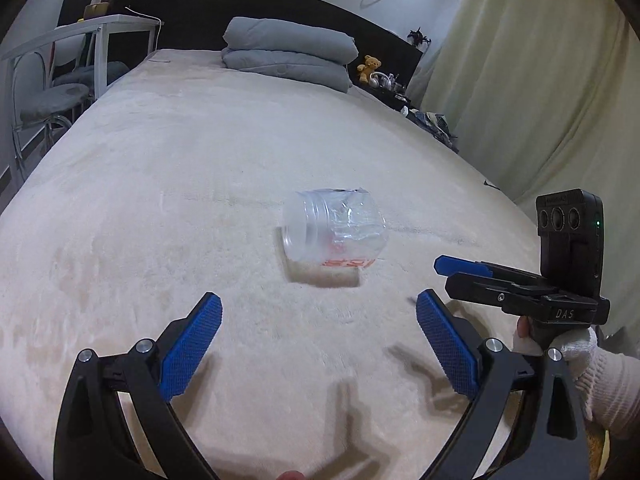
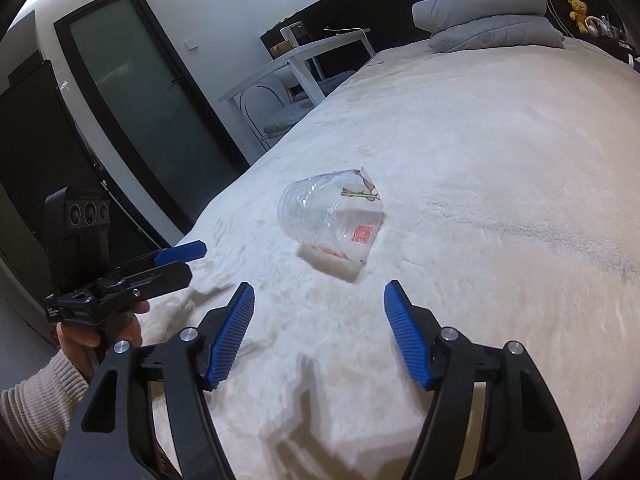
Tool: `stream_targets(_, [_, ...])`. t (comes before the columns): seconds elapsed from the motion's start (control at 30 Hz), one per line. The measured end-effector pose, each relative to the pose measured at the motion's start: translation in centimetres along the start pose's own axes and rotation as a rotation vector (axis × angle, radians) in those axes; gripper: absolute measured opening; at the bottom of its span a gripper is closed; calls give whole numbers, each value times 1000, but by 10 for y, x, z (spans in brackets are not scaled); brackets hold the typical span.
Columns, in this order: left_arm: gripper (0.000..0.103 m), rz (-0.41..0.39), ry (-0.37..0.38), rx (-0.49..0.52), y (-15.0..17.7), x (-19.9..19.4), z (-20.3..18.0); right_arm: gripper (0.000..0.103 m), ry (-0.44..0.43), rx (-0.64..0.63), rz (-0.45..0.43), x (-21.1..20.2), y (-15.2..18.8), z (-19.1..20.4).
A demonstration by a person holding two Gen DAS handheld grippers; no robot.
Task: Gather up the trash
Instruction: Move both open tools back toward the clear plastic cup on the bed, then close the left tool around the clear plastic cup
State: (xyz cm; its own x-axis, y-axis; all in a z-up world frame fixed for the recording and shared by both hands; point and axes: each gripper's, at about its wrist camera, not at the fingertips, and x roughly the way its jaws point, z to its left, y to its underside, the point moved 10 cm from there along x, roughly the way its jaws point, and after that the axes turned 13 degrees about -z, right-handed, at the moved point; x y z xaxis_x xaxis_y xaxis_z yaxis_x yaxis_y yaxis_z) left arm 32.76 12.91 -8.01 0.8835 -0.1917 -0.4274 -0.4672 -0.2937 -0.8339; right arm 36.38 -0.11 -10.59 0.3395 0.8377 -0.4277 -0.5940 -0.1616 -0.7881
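Observation:
A crushed clear plastic cup [image 1: 332, 232] [image 2: 332, 220] with red print lies on its side on the beige bed cover [image 1: 160, 200] [image 2: 500, 160]. My left gripper [image 1: 319, 300] hovers just short of the cup, open, with nothing between its blue pads. My right gripper [image 2: 319, 288] is also open and empty, a little short of the cup from the other side. Each gripper shows in the other's view: the right one [image 1: 446, 272] at the right edge, the left one [image 2: 194, 260] at the left edge, each held by a hand in a knit sleeve.
Folded grey bedding [image 1: 288, 52] [image 2: 492, 20] sits at the head of the bed by a dark headboard. A white table [image 1: 92, 32] and chair [image 1: 52, 100] stand beside the bed. A curtain [image 1: 540, 80] hangs along the other side. A dark door [image 2: 140, 92] stands beyond the bed's edge.

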Motion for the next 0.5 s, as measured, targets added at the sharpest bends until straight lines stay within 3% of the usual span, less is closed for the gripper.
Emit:
stream_targets(0.1, [95,7,13,-21,-5,14,9,57,-18,22,-2,12,-10,-5])
stream_targets(0.2, [89,18,24,-38,-7,30,14,57,-33,60,0,24,-18,-13])
stream_targets(0.5, [88,20,74,-60,-16,63,12,57,-96,171,19,41,-28,-29])
